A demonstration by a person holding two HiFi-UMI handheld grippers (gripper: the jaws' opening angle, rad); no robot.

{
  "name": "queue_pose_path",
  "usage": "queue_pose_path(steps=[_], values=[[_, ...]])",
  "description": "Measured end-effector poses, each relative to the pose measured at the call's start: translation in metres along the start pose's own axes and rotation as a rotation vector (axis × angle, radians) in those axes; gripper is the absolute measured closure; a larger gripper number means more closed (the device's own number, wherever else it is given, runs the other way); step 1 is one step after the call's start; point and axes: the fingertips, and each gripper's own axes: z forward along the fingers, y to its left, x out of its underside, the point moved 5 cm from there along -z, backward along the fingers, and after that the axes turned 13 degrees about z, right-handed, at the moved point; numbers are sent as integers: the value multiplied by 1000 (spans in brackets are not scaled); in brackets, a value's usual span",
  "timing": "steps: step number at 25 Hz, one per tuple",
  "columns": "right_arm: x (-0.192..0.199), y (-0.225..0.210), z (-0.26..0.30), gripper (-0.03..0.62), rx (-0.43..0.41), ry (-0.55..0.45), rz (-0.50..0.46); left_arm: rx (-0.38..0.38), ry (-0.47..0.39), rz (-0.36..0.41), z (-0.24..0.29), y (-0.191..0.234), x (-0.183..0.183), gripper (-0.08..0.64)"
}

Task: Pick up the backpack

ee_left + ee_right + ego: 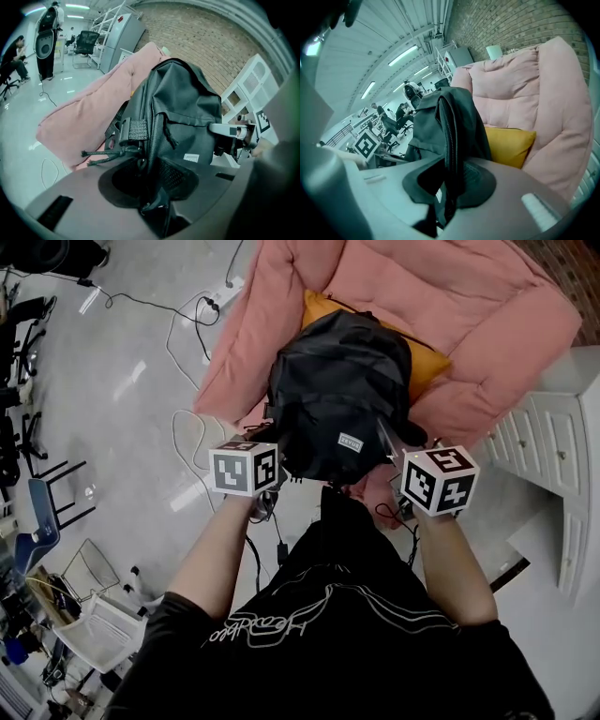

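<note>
The black backpack (337, 395) hangs upright between my two grippers, above a pink sofa (441, 296) and its yellow cushion (427, 360). My left gripper (281, 454) is shut on the backpack's left side. In the left gripper view the jaws (152, 187) pinch the fabric of the backpack (183, 108) beside a side strap and buckle (133, 131). My right gripper (394, 454) is shut on the right side. In the right gripper view its jaws (449, 187) clamp a zipped edge of the backpack (440, 122). The bag's underside is hidden.
A white drawer cabinet (553, 446) stands to the right. Cables (187, 334) and a power strip (225, 292) lie on the grey floor at the left. Chairs (56, 493) and a wire basket (94, 568) stand further left. People sit far back (396, 115).
</note>
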Motion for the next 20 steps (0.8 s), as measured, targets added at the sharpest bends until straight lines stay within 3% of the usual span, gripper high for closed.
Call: queue_pose_path(steps=[20], values=[[5,84,-124,537,-93,-176,-70,27,-149,110,-136,-67,3,463]])
